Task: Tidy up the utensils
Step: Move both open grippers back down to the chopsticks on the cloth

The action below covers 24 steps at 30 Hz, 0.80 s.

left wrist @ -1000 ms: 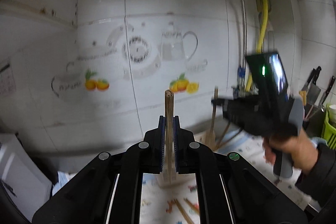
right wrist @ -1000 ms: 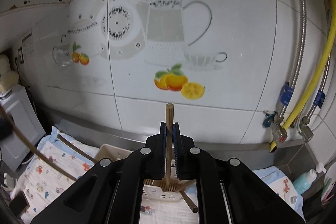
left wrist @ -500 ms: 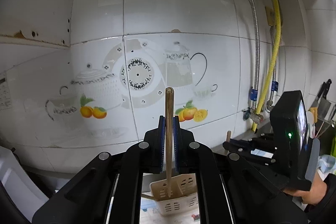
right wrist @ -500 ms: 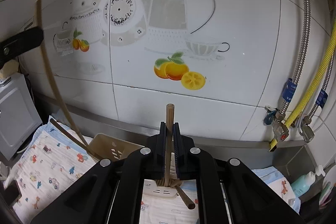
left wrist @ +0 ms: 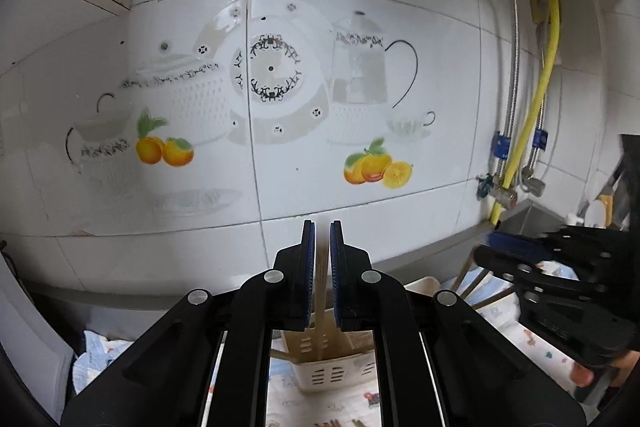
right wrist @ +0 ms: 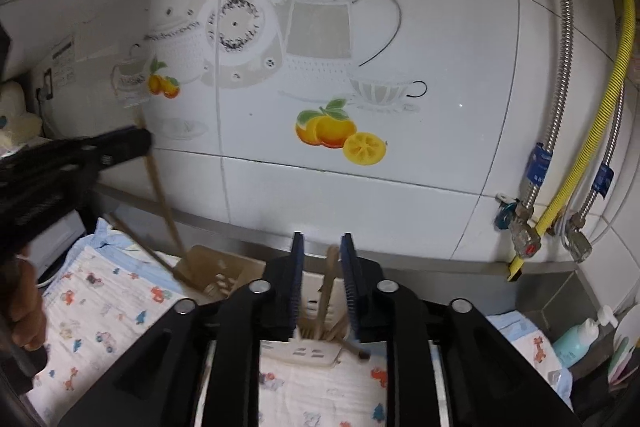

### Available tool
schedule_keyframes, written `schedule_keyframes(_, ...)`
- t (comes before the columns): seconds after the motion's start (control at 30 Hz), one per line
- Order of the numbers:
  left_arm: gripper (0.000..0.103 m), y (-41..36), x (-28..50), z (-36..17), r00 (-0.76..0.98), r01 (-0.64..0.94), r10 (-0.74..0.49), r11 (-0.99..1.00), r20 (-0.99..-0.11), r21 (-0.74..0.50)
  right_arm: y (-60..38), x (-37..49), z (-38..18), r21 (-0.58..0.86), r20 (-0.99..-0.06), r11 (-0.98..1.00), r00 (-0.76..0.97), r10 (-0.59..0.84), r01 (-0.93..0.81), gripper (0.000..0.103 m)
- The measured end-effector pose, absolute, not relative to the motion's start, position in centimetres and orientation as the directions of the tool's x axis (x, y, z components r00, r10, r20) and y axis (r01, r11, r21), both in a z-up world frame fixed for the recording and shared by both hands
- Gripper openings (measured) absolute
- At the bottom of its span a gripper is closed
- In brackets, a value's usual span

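- fingers of a person's hand (right wrist: 25, 311) are wrapping the black handle at the far left of the right wrist view, carrying the left gripper (right wrist: 140, 143).
- the left gripper's jaws are clamping a thin wooden chopstick (right wrist: 162, 199), which is slanting down into the cream slotted plastic utensil basket (right wrist: 216, 267).
- in the left wrist view the same chopstick (left wrist: 321, 283) is sitting between the blue pads, its lower end reaching into the basket (left wrist: 332, 367).
- the basket is standing on a white cloth printed with small coloured animals (right wrist: 104, 311), close under the white tiled wall with teapot and orange decals (right wrist: 320, 67).
- the right gripper (right wrist: 323, 267) is opening its jaws; a second brown wooden chopstick (right wrist: 329, 287) is standing loose in the gap, leaning in the basket with other sticks.
- a yellow corrugated hose (right wrist: 592, 131) is hanging at the right.
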State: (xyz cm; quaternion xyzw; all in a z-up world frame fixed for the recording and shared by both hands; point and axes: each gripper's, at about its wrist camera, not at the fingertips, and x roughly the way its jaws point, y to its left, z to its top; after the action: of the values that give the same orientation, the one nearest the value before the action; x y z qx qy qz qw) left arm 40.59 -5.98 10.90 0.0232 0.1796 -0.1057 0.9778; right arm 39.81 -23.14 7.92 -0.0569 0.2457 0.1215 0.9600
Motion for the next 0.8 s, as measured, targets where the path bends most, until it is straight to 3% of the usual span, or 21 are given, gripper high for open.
schedule_keyframes(0.23, 0.009, -5.6, 39.0, 10.9, 0.905, 0.231, -0.216, 0.973, -0.366, -0.004, -23.0, 34.3, 6.4, -0.011, -0.5, 0.95, 0.824, 0.265, -0.312, 0.027)
schedule_keyframes(0.57, 0.011, -2.7, 32.4, 8.7, 0.887, 0.202, -0.201, 0.978, -0.416, -0.043, -22.2, 26.1, -2.5, 0.065, -0.648, 0.922, 0.686, 0.33, -0.382, 0.027)
schedule_keyframes(0.63, 0.017, -2.1, 30.8, 7.6, 0.88, 0.191, -0.191, 0.981, -0.435, -0.046, -21.7, 24.8, -4.4, 0.067, -0.677, 0.918, 0.658, 0.33, -0.391, 0.027)
schedule_keyframes(0.67, 0.028, -1.7, 30.0, 6.9, 0.879, 0.177, -0.179, 0.983, -0.441, -0.047, -21.5, 24.0, -5.8, 0.078, -0.699, 0.914, 0.632, 0.334, -0.398, 0.027)
schedule_keyframes(0.7, 0.032, -1.4, 29.3, 6.2, 0.874, 0.173, -0.178, 0.984, -0.451, -0.052, -21.4, 23.6, -6.7, 0.09, -0.71, 0.912, 0.617, 0.34, -0.399, 0.027)
schedule_keyframes(0.8, 0.031, -0.4, 27.2, 4.2, 0.862, 0.153, -0.164, 0.986, -0.479, -0.062, -21.0, 22.1, -9.4, 0.108, -0.745, 0.913, 0.577, 0.336, -0.393, 0.025)
